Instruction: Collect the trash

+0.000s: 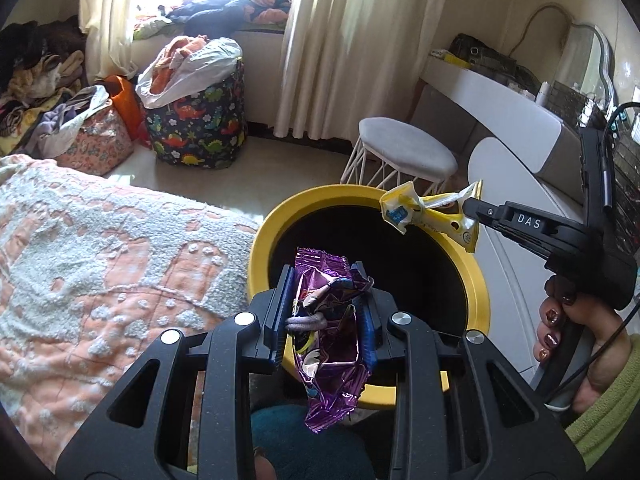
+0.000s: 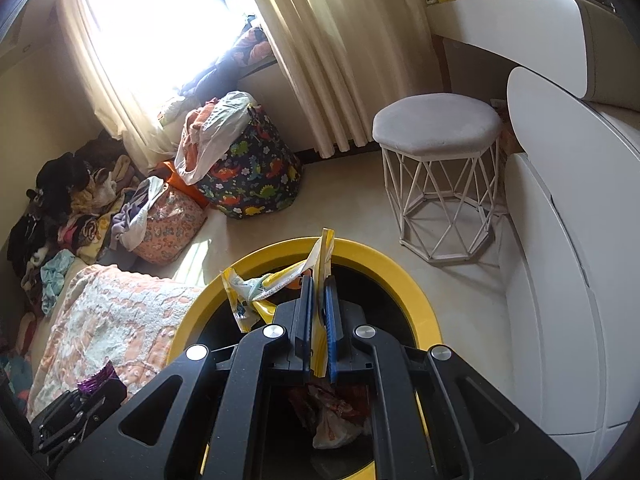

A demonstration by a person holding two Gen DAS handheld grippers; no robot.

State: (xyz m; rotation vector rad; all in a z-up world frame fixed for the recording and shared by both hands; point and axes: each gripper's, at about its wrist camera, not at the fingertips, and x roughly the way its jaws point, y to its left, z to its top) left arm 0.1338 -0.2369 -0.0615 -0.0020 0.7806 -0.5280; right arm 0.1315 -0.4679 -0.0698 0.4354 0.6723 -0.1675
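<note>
Over a yellow-rimmed trash bin [image 1: 478, 280], the left gripper [image 1: 325, 312] is clutching a purple snack wrapper [image 1: 328, 344] while the right gripper [image 2: 319, 320] is pinching a yellow wrapper [image 2: 256, 284].

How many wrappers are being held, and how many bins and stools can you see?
Wrappers held: 2, a purple wrapper in the left gripper and a yellow wrapper in the right gripper
Yellow bin: 1
Stool: 1
Total: 4

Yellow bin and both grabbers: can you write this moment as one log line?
left gripper: shut on purple wrapper | right gripper: shut on yellow wrapper | both over yellow bin | trash inside
</note>
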